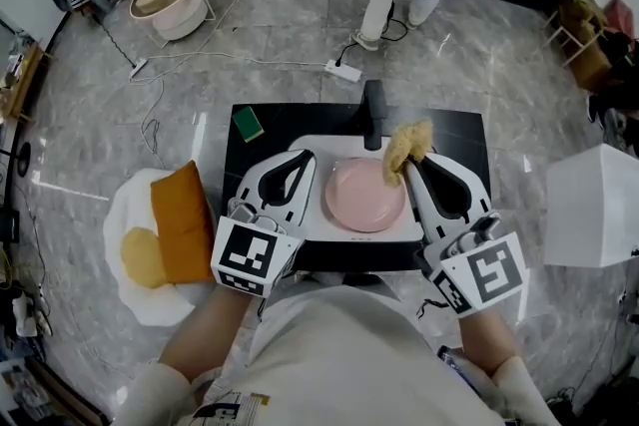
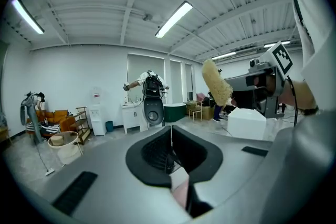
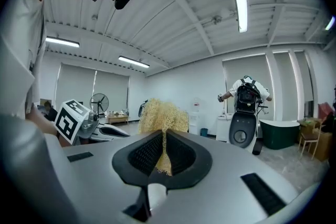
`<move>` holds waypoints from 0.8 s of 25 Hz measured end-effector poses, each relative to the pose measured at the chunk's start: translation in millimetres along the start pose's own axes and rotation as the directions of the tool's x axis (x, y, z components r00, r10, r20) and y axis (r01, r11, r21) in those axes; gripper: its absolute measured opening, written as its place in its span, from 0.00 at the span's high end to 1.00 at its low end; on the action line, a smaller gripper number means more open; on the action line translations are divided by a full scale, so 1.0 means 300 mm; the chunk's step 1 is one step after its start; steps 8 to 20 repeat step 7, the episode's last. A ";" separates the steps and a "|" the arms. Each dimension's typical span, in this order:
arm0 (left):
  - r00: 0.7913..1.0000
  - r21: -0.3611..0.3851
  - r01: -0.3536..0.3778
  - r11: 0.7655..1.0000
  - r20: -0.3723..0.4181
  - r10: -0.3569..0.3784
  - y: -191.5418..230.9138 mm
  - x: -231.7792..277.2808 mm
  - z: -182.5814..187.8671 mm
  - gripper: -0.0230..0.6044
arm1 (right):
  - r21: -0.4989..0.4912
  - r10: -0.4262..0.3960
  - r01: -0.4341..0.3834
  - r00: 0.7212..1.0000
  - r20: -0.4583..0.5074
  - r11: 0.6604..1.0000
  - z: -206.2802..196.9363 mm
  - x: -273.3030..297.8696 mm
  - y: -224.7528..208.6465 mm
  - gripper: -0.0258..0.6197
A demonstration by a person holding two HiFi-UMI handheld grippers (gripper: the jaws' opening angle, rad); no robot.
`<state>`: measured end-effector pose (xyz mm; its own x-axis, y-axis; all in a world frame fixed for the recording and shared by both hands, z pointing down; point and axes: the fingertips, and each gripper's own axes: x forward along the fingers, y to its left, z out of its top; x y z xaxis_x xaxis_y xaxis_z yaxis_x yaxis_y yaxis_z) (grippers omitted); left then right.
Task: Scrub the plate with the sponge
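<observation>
The plate [image 1: 365, 195] between the tongs is plain pink, on a white tray [image 1: 344, 147] over a black bench [image 1: 459, 130]. The sponge [image 1: 407, 150] in the right tongs [image 1: 409, 167] is straw-yellow. Right and left tongs [image 1: 303, 158] are pale grey with black pads. Their cubes [image 1: 247, 256] show black-and-white squares. Beyond the left tongs lies a green pad [image 1: 248, 124].

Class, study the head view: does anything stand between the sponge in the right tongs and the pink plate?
Nothing visible does. The sponge, clamped in the right tongs, shows at the pink plate's far right rim, and the plate's face looks bare.
</observation>
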<state>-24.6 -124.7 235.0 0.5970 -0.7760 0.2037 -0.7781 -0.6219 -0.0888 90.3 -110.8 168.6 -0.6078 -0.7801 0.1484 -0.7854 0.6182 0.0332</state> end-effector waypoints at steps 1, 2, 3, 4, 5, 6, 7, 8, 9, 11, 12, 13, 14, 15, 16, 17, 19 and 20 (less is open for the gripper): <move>1.000 0.000 -0.002 1.000 0.005 0.002 0.001 -0.006 0.005 0.92 | -0.008 0.002 -0.002 1.000 -0.002 1.000 0.002 -0.002 0.005 0.89; 1.000 0.001 -0.006 1.000 0.008 0.006 0.002 -0.013 0.010 0.92 | -0.013 0.004 -0.004 1.000 -0.004 1.000 0.001 -0.005 0.009 0.89; 1.000 0.004 -0.010 1.000 0.012 0.010 0.001 -0.020 0.015 0.92 | -0.015 0.007 -0.007 1.000 -0.007 1.000 -0.001 -0.010 0.013 0.89; 1.000 0.009 -0.013 1.000 0.015 0.013 -0.001 -0.026 0.020 0.92 | -0.017 0.008 -0.008 1.000 -0.009 1.000 -0.002 -0.014 0.017 0.89; 1.000 0.013 -0.014 1.000 0.018 0.014 -0.003 -0.031 0.025 0.92 | -0.018 0.008 -0.008 1.000 -0.011 1.000 -0.004 -0.018 0.019 0.89; 1.000 0.016 -0.015 1.000 0.022 0.015 -0.006 -0.036 0.030 0.92 | -0.018 0.008 -0.008 1.000 -0.012 1.000 -0.005 -0.021 0.021 0.89; 1.000 0.019 -0.015 1.000 0.025 0.015 -0.008 -0.041 0.035 0.92 | -0.019 0.007 -0.008 1.000 -0.014 1.000 -0.006 -0.025 0.023 0.89; 1.000 0.019 -0.015 1.000 0.025 0.015 -0.008 -0.041 0.035 0.92 | -0.019 0.007 -0.008 1.000 -0.014 1.000 -0.006 -0.025 0.023 0.89; 1.000 0.019 -0.015 1.000 0.025 0.015 -0.008 -0.041 0.035 0.92 | -0.019 0.007 -0.008 1.000 -0.014 1.000 -0.006 -0.025 0.023 0.89; 1.000 0.019 -0.015 1.000 0.025 0.015 -0.008 -0.041 0.035 0.92 | -0.019 0.007 -0.008 1.000 -0.014 1.000 -0.006 -0.025 0.023 0.89; 1.000 0.019 -0.015 1.000 0.025 0.015 -0.008 -0.041 0.035 0.92 | -0.019 0.007 -0.008 1.000 -0.014 1.000 -0.006 -0.025 0.023 0.89; 1.000 0.019 -0.015 1.000 0.025 0.015 -0.008 -0.041 0.035 0.92 | -0.019 0.007 -0.008 1.000 -0.014 1.000 -0.006 -0.025 0.023 0.89; 1.000 0.019 -0.015 1.000 0.025 0.015 -0.008 -0.041 0.035 0.92 | -0.019 0.007 -0.008 1.000 -0.014 1.000 -0.006 -0.025 0.023 0.89; 1.000 0.019 -0.015 1.000 0.025 0.015 -0.008 -0.041 0.035 0.92 | -0.019 0.007 -0.008 1.000 -0.014 1.000 -0.006 -0.025 0.023 0.89; 1.000 0.019 -0.015 1.000 0.025 0.015 -0.008 -0.041 0.035 0.92 | -0.019 0.007 -0.008 1.000 -0.014 1.000 -0.006 -0.025 0.023 0.89; 1.000 0.019 -0.015 1.000 0.025 0.015 -0.008 -0.041 0.035 0.92 | -0.019 0.007 -0.008 1.000 -0.014 1.000 -0.006 -0.025 0.023 0.89; 1.000 0.019 -0.015 1.000 0.025 0.015 -0.008 -0.041 0.035 0.92 | -0.019 0.007 -0.008 1.000 -0.014 1.000 -0.006 -0.025 0.023 0.89; 1.000 0.019 -0.015 1.000 0.025 0.015 -0.008 -0.041 0.035 0.92 | -0.019 0.007 -0.008 1.000 -0.014 1.000 -0.006 -0.025 0.023 0.89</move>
